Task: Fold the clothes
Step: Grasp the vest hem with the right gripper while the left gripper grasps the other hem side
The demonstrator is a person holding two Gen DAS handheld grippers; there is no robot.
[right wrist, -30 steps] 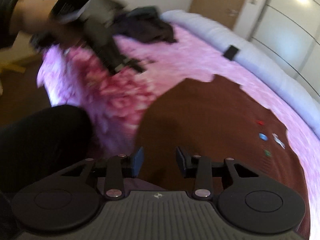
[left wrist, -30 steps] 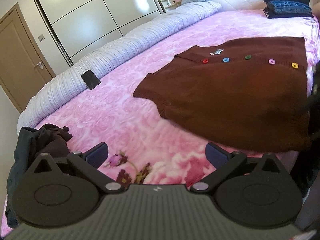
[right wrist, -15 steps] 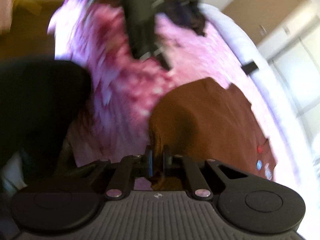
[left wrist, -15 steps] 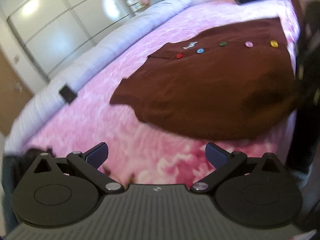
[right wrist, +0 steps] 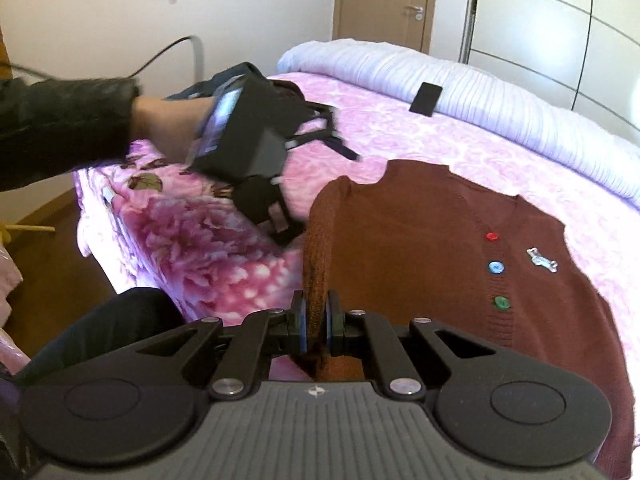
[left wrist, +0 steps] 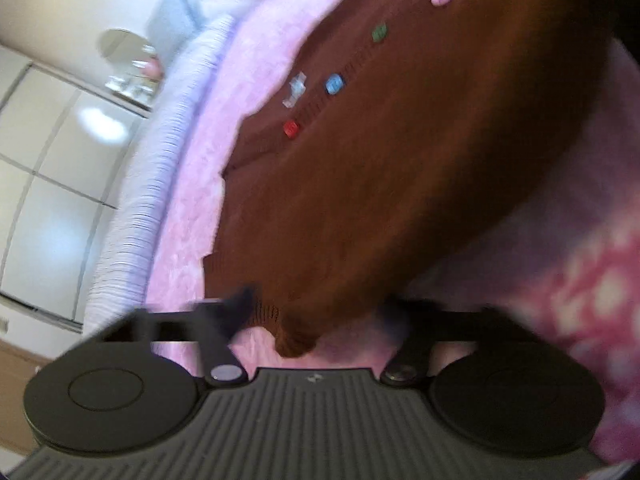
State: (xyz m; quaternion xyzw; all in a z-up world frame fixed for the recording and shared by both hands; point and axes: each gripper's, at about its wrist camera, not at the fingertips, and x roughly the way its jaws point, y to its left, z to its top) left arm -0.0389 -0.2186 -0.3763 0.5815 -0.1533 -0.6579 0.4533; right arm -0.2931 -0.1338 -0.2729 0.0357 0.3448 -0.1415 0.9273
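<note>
At the bed's near edge, right gripper pinches the brown cardigan's hem; left gripper, apparently wide apart, should clamp the adjacent corner squarely.

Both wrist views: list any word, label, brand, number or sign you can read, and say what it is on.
No readable text in either view.
Small emblem on each gripper body: a mark, not letters.
Pale patch on the brown cardigan: too small to read.
Screen on the left gripper: blurred, unreadable.

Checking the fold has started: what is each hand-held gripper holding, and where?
Right hand-held gripper pinches the brown cardigan's near hem edge. Left hand-held gripper is open, holding nothing.
</note>
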